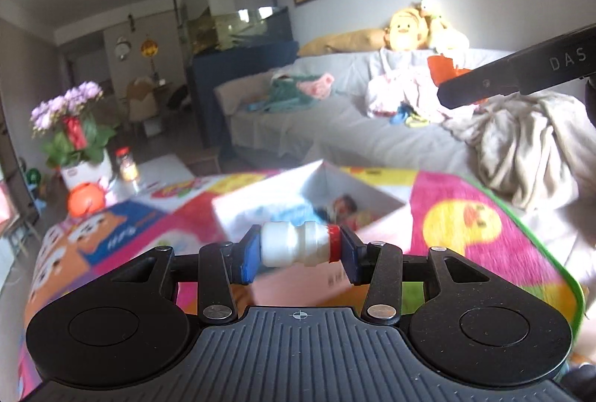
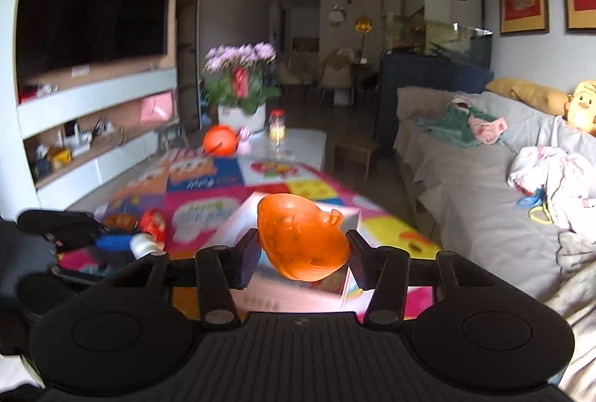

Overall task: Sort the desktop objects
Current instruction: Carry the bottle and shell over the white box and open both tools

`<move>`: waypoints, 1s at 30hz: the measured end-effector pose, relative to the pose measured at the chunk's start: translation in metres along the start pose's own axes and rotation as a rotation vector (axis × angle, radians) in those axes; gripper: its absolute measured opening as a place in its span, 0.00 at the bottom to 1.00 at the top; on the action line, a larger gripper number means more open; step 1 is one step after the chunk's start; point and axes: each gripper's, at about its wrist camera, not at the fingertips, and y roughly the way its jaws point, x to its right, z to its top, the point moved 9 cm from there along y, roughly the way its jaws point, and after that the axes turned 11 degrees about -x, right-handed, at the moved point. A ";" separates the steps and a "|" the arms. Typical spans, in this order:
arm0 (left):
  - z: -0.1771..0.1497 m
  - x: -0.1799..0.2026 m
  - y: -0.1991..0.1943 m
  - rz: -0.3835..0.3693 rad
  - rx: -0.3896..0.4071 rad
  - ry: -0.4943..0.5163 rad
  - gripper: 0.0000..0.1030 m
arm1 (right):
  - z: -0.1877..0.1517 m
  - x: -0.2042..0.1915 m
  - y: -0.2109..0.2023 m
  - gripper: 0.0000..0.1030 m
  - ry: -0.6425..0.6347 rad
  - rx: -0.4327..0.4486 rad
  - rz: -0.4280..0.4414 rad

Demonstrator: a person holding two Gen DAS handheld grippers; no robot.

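The left gripper [image 1: 300,250] has its jaws pinching a small white drink bottle [image 1: 294,247] lying sideways between the blue pads, red foil cap toward the right pad. It hangs above the tabletop, which is covered by a bright cartoon-patterned mat [image 1: 480,215]. Just beyond the bottle, at 12 o'clock, an open white cardboard box [image 1: 268,201] sits on the mat; a few small items lie blurred inside it, too soft to name.

The right gripper [image 2: 302,243] has its jaws clamped on an orange translucent plastic toy [image 2: 303,238], a rounded shell-like piece with a small knob at its upper right. It is held above the same white box [image 2: 298,294], whose near wall shows below the toy. At 9 o'clock in the right wrist view the left gripper's tip [image 2: 111,240] appears, with the white bottle [image 2: 143,245] in it.

Farther along the tabletop, toward 10 o'clock in the left view, an orange round toy [image 1: 85,201] rests near the mat's far end, with a small jar [image 1: 128,165] beside it and a white pot of purple flowers [image 1: 76,130] behind. To the right runs a grey sofa [image 1: 335,130] strewn with clothes, a beige blanket [image 1: 521,148] bunched at its near end, and a yellow plush monkey [image 1: 406,27] on its back. Past the sofa stands a glass fish tank [image 1: 238,22] on a dark cabinet. In the right view a dark television [image 2: 93,3] fills the wall at 10 o'clock.
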 end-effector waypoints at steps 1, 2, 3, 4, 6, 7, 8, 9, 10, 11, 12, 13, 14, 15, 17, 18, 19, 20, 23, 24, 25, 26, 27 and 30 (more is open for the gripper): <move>0.008 -0.001 0.009 -0.008 0.007 -0.001 0.47 | 0.006 0.003 0.004 0.48 0.006 0.004 0.000; 0.017 -0.002 0.019 -0.012 0.012 -0.001 0.47 | 0.012 0.005 0.011 0.48 0.009 0.003 0.004; 0.025 -0.004 0.028 -0.014 0.016 -0.004 0.47 | 0.018 0.007 0.019 0.48 0.008 0.002 0.004; 0.034 -0.007 0.039 -0.018 0.020 -0.012 0.47 | 0.025 0.008 0.029 0.48 0.004 0.000 -0.002; 0.046 -0.013 0.062 -0.037 0.012 -0.033 0.47 | 0.041 0.010 0.054 0.48 -0.002 -0.007 -0.017; 0.048 -0.016 0.073 -0.053 0.002 -0.045 0.48 | 0.050 0.011 0.069 0.48 0.004 -0.016 -0.020; 0.047 -0.019 0.082 -0.060 -0.009 -0.060 0.50 | 0.058 0.011 0.086 0.49 0.013 -0.031 -0.028; 0.043 -0.024 0.089 -0.055 -0.029 -0.077 0.58 | 0.065 0.014 0.104 0.56 0.029 -0.052 -0.039; 0.035 -0.030 0.092 -0.042 -0.051 -0.095 0.61 | 0.068 0.017 0.121 0.62 0.050 -0.082 -0.045; 0.026 -0.035 0.091 -0.039 -0.063 -0.109 0.70 | 0.070 0.021 0.136 0.66 0.084 -0.112 -0.050; 0.015 -0.038 0.086 -0.041 -0.067 -0.117 0.83 | 0.071 0.026 0.147 0.66 0.123 -0.135 -0.051; 0.003 -0.042 0.079 -0.036 -0.071 -0.125 0.89 | 0.070 0.031 0.154 0.66 0.155 -0.152 -0.044; -0.009 -0.044 0.072 -0.024 -0.073 -0.133 0.95 | 0.068 0.035 0.158 0.66 0.181 -0.156 -0.032; -0.020 -0.047 0.066 -0.019 -0.077 -0.138 0.95 | 0.065 0.039 0.159 0.70 0.199 -0.153 -0.026; -0.044 -0.050 0.061 -0.025 -0.110 -0.160 0.95 | 0.057 0.044 0.160 0.73 0.217 -0.143 -0.037; -0.054 -0.052 0.059 -0.026 -0.127 -0.176 0.97 | 0.053 0.044 0.160 0.73 0.221 -0.146 -0.046; -0.065 -0.054 0.059 -0.024 -0.147 -0.192 0.97 | 0.049 0.045 0.162 0.73 0.225 -0.156 -0.051; -0.075 -0.056 0.058 -0.013 -0.165 -0.206 0.97 | 0.046 0.044 0.165 0.73 0.227 -0.170 -0.050; -0.105 -0.074 0.052 0.056 -0.220 -0.254 1.00 | 0.041 0.037 0.169 0.75 0.205 -0.200 -0.052; -0.112 -0.080 0.048 0.084 -0.234 -0.270 1.00 | 0.038 0.032 0.169 0.77 0.189 -0.205 -0.051; -0.118 -0.086 0.045 0.112 -0.245 -0.284 1.00 | 0.037 0.026 0.171 0.78 0.172 -0.210 -0.048; -0.123 -0.092 0.041 0.139 -0.250 -0.293 1.00 | 0.035 0.019 0.171 0.80 0.155 -0.214 -0.042; -0.128 -0.099 0.036 0.166 -0.254 -0.299 1.00 | 0.033 0.011 0.172 0.82 0.138 -0.220 -0.031; -0.141 -0.116 0.020 0.230 -0.251 -0.331 1.00 | 0.028 -0.026 0.181 0.82 0.075 -0.248 0.025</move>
